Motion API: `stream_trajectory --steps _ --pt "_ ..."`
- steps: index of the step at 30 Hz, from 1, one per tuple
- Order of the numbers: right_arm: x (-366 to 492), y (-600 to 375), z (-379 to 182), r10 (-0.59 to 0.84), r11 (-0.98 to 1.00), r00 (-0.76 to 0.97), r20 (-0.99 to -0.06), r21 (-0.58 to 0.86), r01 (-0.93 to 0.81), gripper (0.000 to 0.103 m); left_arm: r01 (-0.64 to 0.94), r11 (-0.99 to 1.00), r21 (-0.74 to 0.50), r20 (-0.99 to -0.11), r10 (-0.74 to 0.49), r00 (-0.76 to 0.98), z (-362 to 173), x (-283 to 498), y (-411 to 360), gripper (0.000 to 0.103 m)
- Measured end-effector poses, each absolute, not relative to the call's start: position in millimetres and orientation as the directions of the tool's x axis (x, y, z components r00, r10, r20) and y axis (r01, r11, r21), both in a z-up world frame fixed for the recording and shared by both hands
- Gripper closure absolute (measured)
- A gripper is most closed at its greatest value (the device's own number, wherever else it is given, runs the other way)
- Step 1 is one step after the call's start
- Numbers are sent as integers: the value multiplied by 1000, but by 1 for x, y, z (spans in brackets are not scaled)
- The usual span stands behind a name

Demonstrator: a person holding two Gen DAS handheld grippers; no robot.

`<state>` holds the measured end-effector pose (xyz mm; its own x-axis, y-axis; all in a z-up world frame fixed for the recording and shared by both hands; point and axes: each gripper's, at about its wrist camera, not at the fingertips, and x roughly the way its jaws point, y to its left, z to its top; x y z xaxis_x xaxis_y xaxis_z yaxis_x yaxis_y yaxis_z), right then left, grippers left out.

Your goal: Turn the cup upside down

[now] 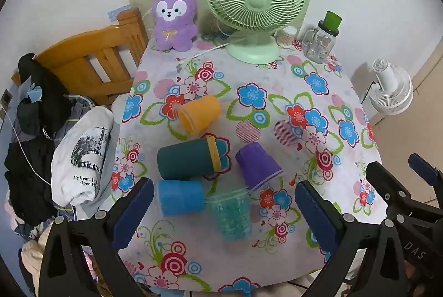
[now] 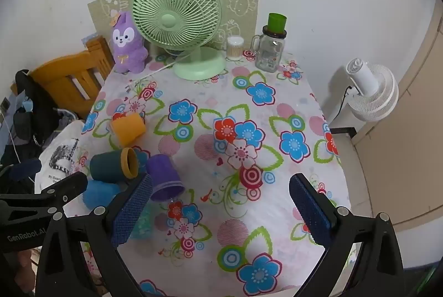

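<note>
Several cups lie on a floral tablecloth (image 1: 277, 75). An orange cup (image 1: 200, 114) lies on its side, as does a dark teal cup with a yellow rim (image 1: 188, 160). A purple cup (image 1: 257, 165) stands tilted with its mouth down. A blue cup (image 1: 180, 197) and a clear teal-speckled cup (image 1: 231, 214) lie nearest. My left gripper (image 1: 224, 209) is open around the clear cup, above the table. My right gripper (image 2: 220, 209) is open and empty to the right of the cups (image 2: 163, 178).
A green fan (image 1: 256, 3), a purple plush toy (image 1: 174, 17), a glass jar with a green lid (image 1: 321, 38) and a small container (image 1: 286, 36) stand at the table's back. A wooden chair (image 1: 91, 59) with clothes (image 1: 83, 153) is left. A white fan (image 1: 390, 88) stands right.
</note>
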<state>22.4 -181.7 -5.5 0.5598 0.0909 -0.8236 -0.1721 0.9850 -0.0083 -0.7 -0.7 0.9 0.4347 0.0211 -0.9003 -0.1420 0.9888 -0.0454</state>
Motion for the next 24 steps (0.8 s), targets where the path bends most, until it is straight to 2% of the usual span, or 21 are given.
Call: stream_trajectory --steps 24 --pt "34 -189 -8 127 981 544 -829 26 -190 2 -144 990 -14 -902 50 429 2 12 -7 1"
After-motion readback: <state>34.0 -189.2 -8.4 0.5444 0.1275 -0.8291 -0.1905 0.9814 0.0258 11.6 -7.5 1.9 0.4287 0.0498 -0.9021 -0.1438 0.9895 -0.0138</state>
